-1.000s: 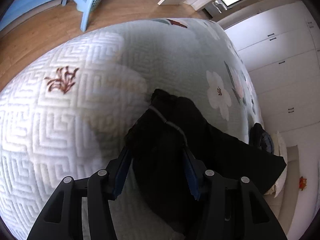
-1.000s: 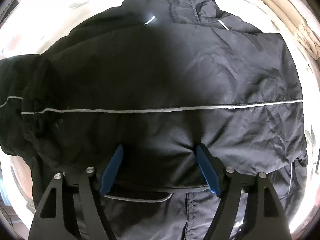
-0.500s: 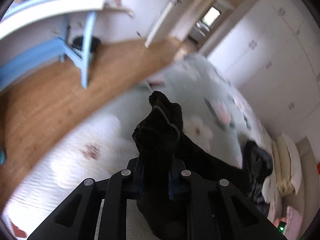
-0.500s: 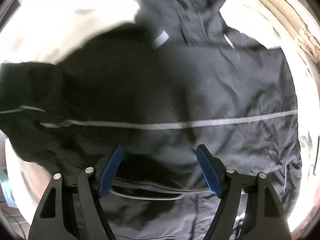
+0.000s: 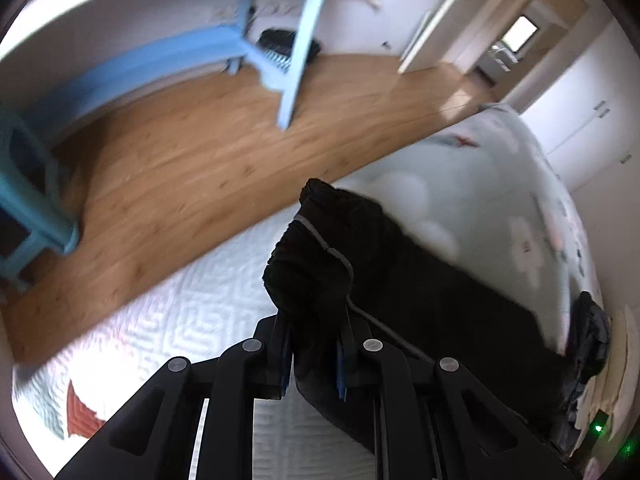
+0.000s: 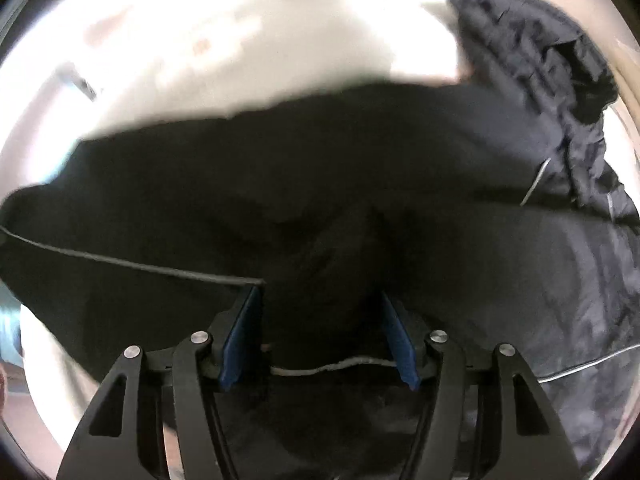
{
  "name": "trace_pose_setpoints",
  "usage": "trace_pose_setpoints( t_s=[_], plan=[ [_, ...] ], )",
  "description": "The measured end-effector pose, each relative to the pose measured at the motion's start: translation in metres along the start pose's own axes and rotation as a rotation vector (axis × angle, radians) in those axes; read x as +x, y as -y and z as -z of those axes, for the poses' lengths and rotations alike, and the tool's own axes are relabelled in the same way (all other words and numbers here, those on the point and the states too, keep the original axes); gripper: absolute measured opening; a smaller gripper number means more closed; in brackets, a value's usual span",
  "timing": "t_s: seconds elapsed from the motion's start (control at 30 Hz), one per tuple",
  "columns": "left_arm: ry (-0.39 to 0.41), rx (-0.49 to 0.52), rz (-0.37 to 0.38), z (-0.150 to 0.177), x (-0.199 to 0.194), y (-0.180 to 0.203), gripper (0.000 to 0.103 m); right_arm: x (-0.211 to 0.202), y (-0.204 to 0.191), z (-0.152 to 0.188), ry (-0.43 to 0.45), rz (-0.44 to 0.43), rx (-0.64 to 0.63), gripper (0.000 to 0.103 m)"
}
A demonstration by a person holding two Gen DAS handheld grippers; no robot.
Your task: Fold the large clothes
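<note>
— Where are we in the fold?

— At the first gather, I'd judge. The black jacket (image 5: 420, 292) lies on the bedspread (image 5: 168, 320), and the left gripper (image 5: 314, 356) is pinched tight on a bunched cuff or sleeve end, raised off the quilt.

— And the other side?

— The right gripper (image 6: 320, 336) is closing around a hump of the jacket's body; fabric sits between the jaws, though the blur hides whether the pads press it yet.

— Next?

— Likely finish that grip, then carry the sleeve across the body, keeping the cloth taut and flat.
</note>
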State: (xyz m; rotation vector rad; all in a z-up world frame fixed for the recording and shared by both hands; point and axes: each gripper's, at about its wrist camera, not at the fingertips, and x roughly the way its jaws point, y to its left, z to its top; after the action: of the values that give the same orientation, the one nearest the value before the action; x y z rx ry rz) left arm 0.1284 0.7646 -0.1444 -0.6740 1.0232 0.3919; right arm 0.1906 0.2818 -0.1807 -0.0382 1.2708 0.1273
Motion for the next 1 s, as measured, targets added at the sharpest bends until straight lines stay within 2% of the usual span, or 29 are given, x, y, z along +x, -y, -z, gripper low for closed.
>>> trace_pose_setpoints(
  t_s=[0.1,0.23,0.33,0.4,0.53,0.73,0.87,1.0],
  plan=[
    [-0.021,-0.031,0.034,0.002,0.001,-0.012,0.017,0.003,-0.003,0.000,0.009,0.009,-0.003,0.070],
    [0.013,0.008,0.054,0.002,-0.021,-0.006,0.017,0.000,-0.012,0.003,0.011,0.027,-0.014,0.072],
    [0.054,0.062,0.077,0.004,-0.046,0.012,0.017,-0.017,-0.007,0.000,0.015,-0.043,0.014,0.072],
    [0.081,0.102,0.094,0.009,-0.063,0.028,0.017,-0.040,0.004,0.008,0.069,-0.102,0.045,0.072],
    [0.142,0.187,0.129,0.032,-0.099,0.072,0.017,-0.072,0.025,0.033,0.120,-0.111,0.064,0.072],
    [0.173,0.311,0.234,0.095,-0.137,0.163,0.016,-0.085,0.088,0.087,0.072,-0.135,0.152,0.072],
    [0.139,0.373,0.342,0.145,-0.149,0.228,0.016,-0.092,0.141,0.114,0.046,-0.100,0.205,0.072],
    [0.127,0.475,0.394,0.198,-0.154,0.290,0.016,-0.106,0.196,0.131,0.053,-0.092,0.244,0.071]
  ],
)
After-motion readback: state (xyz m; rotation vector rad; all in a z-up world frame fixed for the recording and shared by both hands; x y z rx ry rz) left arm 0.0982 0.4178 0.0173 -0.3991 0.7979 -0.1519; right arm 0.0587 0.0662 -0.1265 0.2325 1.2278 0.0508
